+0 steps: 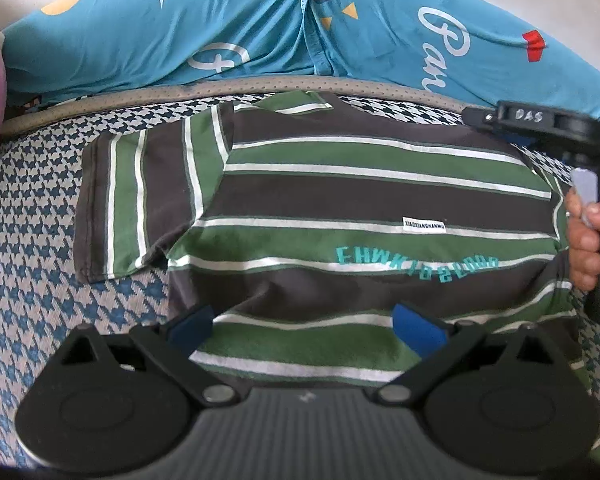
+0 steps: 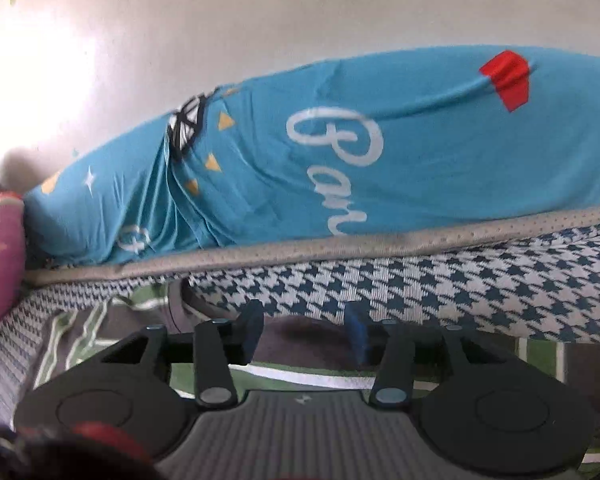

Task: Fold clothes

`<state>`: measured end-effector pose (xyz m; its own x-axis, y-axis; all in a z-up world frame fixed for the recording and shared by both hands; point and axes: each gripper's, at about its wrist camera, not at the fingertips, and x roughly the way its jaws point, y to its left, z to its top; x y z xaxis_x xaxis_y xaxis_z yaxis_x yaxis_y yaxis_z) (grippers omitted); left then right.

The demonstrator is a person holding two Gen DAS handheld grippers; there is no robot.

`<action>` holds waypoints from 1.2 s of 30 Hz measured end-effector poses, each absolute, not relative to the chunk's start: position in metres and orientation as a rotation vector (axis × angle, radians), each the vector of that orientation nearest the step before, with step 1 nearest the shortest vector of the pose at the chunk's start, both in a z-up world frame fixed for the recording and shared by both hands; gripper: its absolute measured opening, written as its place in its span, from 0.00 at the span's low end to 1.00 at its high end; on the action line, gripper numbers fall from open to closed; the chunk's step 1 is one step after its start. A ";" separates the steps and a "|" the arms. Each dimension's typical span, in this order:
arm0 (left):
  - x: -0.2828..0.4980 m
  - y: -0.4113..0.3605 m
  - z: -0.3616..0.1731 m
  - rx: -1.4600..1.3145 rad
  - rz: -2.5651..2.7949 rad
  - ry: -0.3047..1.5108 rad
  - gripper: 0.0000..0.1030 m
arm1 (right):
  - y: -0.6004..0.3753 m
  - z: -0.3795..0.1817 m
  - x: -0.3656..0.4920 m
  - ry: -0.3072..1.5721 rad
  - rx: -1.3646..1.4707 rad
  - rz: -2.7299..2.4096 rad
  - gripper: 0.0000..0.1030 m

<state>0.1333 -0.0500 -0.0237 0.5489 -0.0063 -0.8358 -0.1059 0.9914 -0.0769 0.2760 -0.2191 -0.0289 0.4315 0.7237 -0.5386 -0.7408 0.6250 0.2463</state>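
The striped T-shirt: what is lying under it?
The striped T-shirt lies flat on a blue-and-white houndstooth cover. Anything between them is hidden by the shirt.

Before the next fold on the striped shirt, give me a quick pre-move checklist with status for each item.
1. Striped shirt lies flat on the checked sheet: ok, only light wrinkles near the hem.
2. Sleeve spread out and not yet folded in: ok.
3. Left gripper open over the shirt's lower edge, holding no cloth: ok.
4. Right gripper open, low over the shirt's edge: ok. Whether it touches cloth: cannot tell.
5. Blue quilt behind is off the shirt: ok.
6. Shirt's far-side sleeve position: cannot tell, hidden by the hand.
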 end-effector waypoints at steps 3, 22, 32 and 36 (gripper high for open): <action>0.133 -0.050 -0.024 -0.118 0.065 0.991 0.98 | -0.216 -0.034 0.277 0.667 -0.040 0.922 0.43; 0.134 -0.042 -0.025 -0.122 0.111 0.986 0.98 | -0.228 -0.035 0.183 0.602 -0.459 1.294 0.27; 0.135 -0.044 -0.024 -0.112 0.116 0.983 0.98 | -0.251 -0.002 0.180 0.659 -0.430 1.428 0.28; 0.133 -0.043 -0.025 -0.107 0.113 0.983 0.98 | -0.257 0.014 0.184 0.581 -0.367 1.364 0.35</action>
<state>0.1334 -0.0433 -0.0246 0.5498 0.0465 -0.8340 -0.1433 0.9889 -0.0394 0.1836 -0.2573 0.0141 0.0988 0.8047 -0.5854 -0.9796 0.1820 0.0849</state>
